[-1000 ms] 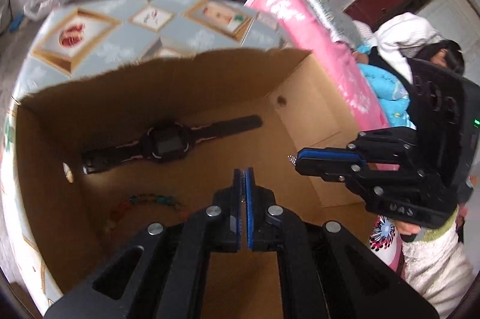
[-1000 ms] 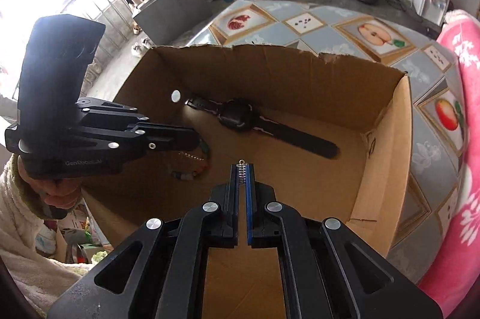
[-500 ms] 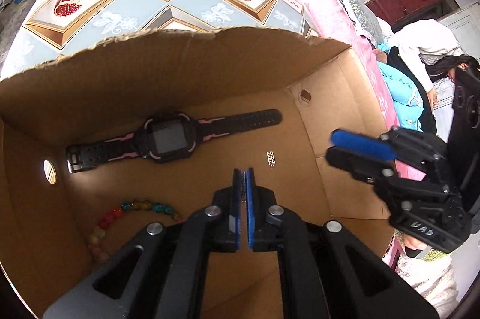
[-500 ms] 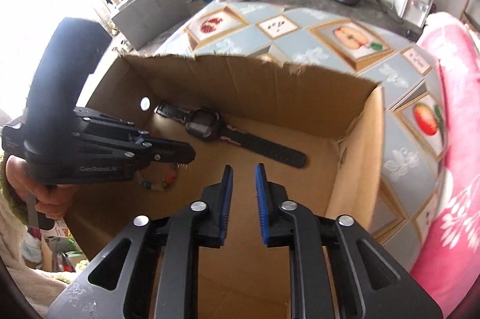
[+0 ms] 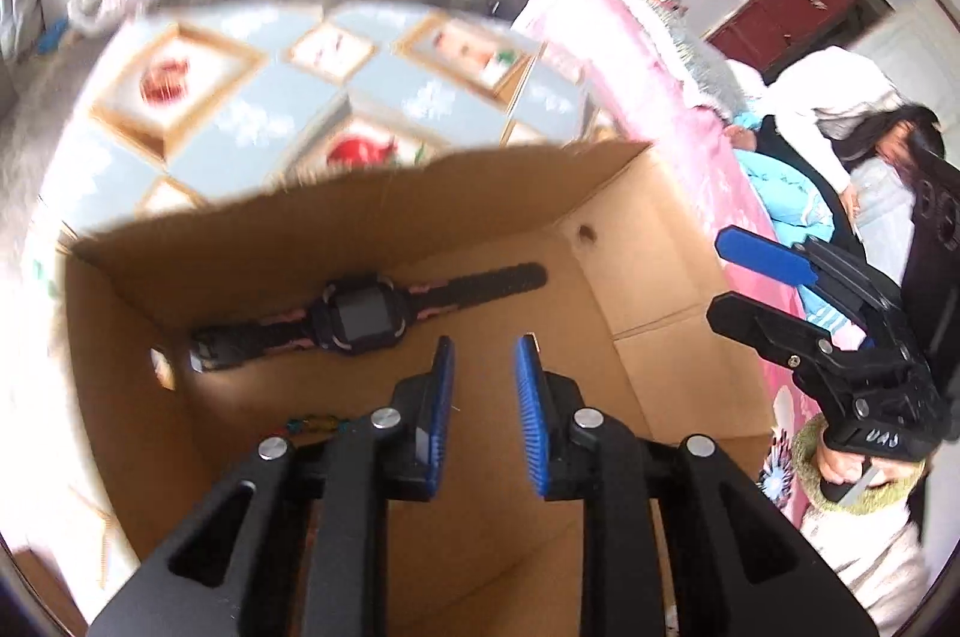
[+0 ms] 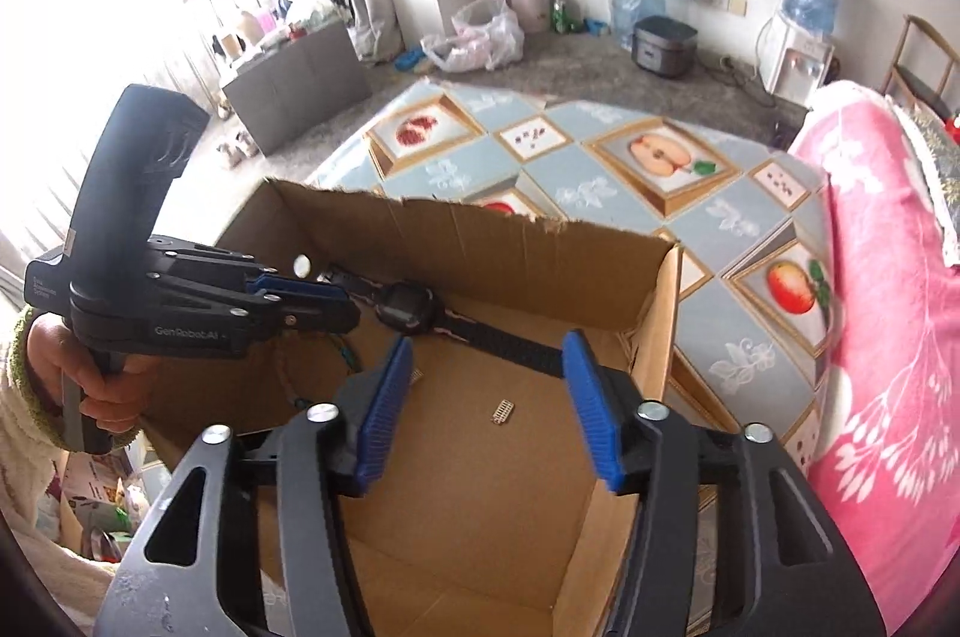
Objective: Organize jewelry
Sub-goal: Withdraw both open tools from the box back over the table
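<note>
Left gripper (image 5: 483,391): jaws spreading apart, nothing between them, over the cardboard box (image 6: 468,229).
Right gripper (image 6: 489,400): jaws opening wide, empty.
Small metal clasp piece (image 6: 503,410): loose on the box floor, seen between the right jaws.
Watch (image 5: 360,316): flat against the far wall.
Bead bracelet (image 5: 315,422): near corner, mostly hidden.
Risk: the tiny piece could slide into a floor flap seam, or be lost if the box is jolted.

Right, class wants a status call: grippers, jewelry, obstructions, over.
Left gripper and right gripper opening, nothing between jaws. Small charm, watch, bead bracelet inside box. No obstructions.
</note>
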The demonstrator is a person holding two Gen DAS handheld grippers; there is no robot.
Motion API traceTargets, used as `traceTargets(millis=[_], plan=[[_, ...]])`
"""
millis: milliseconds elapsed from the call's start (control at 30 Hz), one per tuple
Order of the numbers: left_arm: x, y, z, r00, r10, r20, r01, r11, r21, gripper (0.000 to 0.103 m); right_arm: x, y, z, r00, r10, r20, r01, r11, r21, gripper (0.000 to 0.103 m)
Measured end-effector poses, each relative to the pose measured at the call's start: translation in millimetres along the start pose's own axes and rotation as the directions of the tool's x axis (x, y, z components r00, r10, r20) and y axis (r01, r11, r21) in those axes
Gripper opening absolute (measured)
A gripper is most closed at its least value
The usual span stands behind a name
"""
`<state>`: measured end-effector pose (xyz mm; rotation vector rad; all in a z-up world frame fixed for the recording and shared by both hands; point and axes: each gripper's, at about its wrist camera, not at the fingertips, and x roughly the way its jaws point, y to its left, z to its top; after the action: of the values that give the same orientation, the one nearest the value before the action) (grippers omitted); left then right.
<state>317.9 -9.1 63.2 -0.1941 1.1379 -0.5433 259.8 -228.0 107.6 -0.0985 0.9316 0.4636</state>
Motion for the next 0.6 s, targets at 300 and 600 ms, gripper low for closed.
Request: traceTargets(millis=[300,600], plan=[[-113,-32,-81,0.955,0.042,0.294,-0.098,0.979,0.179,0.059,-78,34,-52,0.978,0.059,0.198,-0.058,0.998,-0.012,0.082],[-149,-21,-189,0.946,0.034,0.322,-0.093,0.981,0.171,0.086,-78,55,-141,0.988,0.059,0.143,-0.072,0.993,0.089,0.095]])
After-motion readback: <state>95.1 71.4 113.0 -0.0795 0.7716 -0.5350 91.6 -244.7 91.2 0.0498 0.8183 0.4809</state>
